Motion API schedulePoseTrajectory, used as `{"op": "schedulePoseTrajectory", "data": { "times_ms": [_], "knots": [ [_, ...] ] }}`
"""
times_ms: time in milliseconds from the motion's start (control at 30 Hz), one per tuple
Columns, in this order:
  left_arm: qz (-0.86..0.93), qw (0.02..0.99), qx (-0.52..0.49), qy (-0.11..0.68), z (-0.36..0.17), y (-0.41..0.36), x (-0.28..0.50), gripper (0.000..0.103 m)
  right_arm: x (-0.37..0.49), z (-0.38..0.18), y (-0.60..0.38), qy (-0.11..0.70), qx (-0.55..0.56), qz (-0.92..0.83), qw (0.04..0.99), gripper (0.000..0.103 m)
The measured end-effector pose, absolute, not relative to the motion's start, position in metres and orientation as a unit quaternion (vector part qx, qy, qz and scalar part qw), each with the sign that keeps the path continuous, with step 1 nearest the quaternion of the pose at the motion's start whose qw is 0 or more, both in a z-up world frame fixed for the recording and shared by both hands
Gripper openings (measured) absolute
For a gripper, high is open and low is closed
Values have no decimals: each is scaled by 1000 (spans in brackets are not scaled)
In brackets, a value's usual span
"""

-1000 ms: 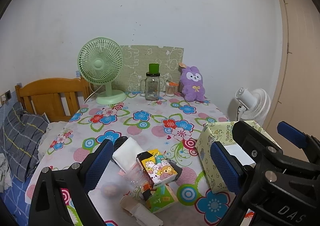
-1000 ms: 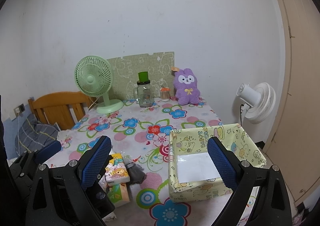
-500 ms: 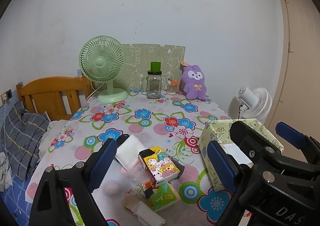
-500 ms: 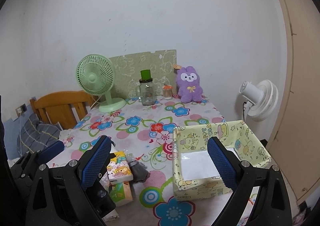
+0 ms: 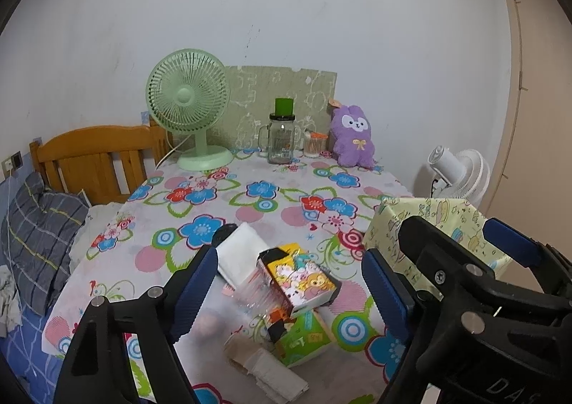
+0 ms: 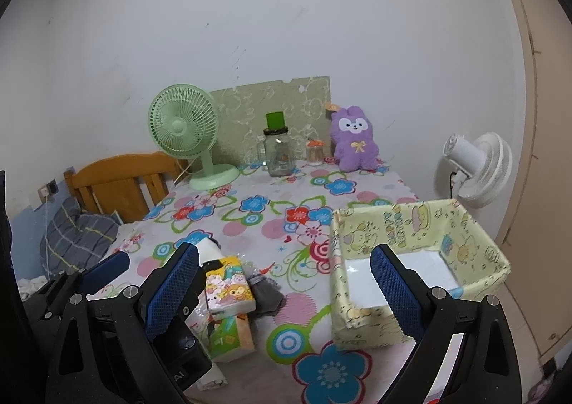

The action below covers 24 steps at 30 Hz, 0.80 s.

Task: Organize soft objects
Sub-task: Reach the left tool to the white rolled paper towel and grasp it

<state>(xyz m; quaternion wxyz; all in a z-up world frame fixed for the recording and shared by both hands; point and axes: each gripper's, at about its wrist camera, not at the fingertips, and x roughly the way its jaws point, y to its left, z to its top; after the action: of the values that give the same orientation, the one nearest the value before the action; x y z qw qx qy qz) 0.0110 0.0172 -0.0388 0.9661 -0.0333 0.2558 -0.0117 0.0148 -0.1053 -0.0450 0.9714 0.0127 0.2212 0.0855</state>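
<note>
A pile of soft things lies at the table's near left: a cartoon-print tissue pack (image 5: 304,279) (image 6: 228,289), a green tissue pack (image 5: 304,336) (image 6: 228,336), a white folded cloth (image 5: 239,254), a grey cloth (image 6: 264,293) and crumpled paper towels (image 5: 271,372). A yellow fabric basket (image 6: 475,236) (image 5: 389,229) stands at the near right, holding only a white liner. A purple plush rabbit (image 5: 352,136) (image 6: 354,138) sits at the far edge. My left gripper (image 5: 289,289) is open above the pile. My right gripper (image 6: 286,293) is open, between pile and basket.
A green desk fan (image 5: 189,107), a glass jar with a green lid (image 5: 281,139) and a small toothpick jar (image 5: 314,145) stand at the back. A wooden headboard (image 5: 96,157) and a bed are on the left. A white floor fan (image 6: 479,168) and a door are on the right.
Both grippers have drawn back and risen slightly, so the table sits a little lower and farther in view. Both stay open. Nothing on the table moved.
</note>
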Motion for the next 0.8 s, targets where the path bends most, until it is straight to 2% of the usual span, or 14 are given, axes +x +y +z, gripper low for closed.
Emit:
{"op": "schedulePoseTrajectory", "data": {
  "times_ms": [800],
  "knots": [
    [-13, 954, -45, 297, -105, 32, 13, 84, 25, -110, -86, 259, 6, 115, 959, 95]
  ]
}}
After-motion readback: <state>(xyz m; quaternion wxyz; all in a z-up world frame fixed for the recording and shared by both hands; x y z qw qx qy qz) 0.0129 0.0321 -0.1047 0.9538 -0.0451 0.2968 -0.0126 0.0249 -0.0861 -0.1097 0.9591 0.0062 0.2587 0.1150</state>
